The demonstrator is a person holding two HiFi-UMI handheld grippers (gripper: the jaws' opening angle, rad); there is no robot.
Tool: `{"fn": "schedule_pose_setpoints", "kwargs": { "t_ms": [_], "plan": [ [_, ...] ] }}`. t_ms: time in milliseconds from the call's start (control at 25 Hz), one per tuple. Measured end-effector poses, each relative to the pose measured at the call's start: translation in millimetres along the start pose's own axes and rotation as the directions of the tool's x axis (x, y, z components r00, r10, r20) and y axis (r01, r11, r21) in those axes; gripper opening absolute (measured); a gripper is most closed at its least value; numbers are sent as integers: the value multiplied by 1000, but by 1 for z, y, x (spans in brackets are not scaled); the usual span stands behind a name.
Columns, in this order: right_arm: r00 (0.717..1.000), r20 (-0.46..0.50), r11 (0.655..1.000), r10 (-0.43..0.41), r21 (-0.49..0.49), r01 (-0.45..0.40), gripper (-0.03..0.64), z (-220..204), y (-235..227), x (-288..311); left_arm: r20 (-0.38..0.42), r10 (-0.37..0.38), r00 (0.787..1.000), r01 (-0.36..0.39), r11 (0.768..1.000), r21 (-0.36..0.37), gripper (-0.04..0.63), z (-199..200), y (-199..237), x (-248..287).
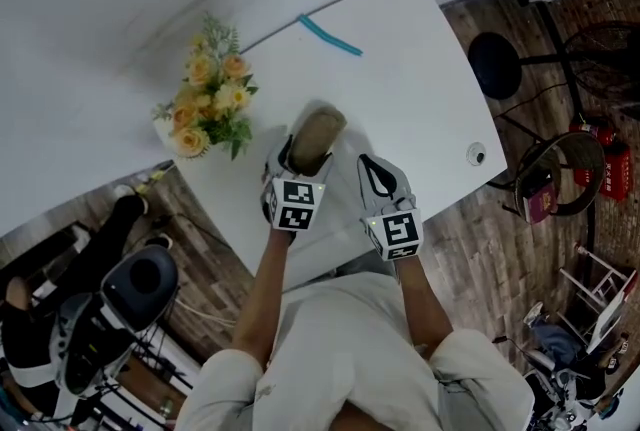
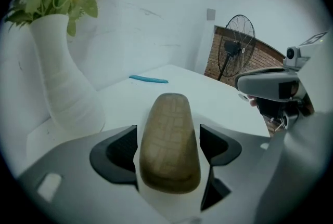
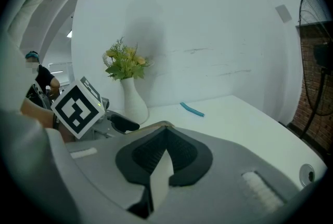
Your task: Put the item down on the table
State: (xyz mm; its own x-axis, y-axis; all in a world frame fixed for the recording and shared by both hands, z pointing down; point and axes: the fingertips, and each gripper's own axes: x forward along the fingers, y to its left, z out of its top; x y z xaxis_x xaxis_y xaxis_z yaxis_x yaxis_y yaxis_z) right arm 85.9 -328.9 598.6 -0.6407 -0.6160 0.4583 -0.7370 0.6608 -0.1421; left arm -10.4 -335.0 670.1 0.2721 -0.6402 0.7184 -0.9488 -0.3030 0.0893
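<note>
A tan, loaf-shaped item [image 1: 318, 131] with a faint grid pattern sits between the jaws of my left gripper [image 1: 303, 147], which is shut on it over the white table [image 1: 410, 79]. In the left gripper view the item [image 2: 169, 140] fills the gap between the two dark pads [image 2: 117, 153], its rounded tip pointing away. I cannot tell whether it touches the tabletop. My right gripper [image 1: 375, 175] hovers just to the right, near the table's front edge. Its jaws meet at the tips [image 3: 164, 129] with nothing between them.
A white vase of yellow flowers [image 1: 208, 104] stands at the table's left, close to the left gripper. A blue strip [image 1: 330, 36] lies at the far side, and a small round fitting [image 1: 477, 155] at the right edge. A black stool [image 1: 495, 65] and a fan [image 2: 237, 49] stand beyond the table.
</note>
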Motion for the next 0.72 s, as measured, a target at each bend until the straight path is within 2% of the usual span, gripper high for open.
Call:
{"fn": "schedule_pose_setpoints", "kwargs": {
  "t_ms": [360, 720],
  "plan": [
    [998, 50, 999, -24, -33, 26, 3, 17, 14, -21, 162, 8, 987, -8, 1000, 0, 231, 27, 4, -55],
    [990, 133, 994, -42, -90, 55, 3, 52, 40, -48, 350, -15, 937, 8, 1000, 21, 96, 51, 12, -127]
  ]
}}
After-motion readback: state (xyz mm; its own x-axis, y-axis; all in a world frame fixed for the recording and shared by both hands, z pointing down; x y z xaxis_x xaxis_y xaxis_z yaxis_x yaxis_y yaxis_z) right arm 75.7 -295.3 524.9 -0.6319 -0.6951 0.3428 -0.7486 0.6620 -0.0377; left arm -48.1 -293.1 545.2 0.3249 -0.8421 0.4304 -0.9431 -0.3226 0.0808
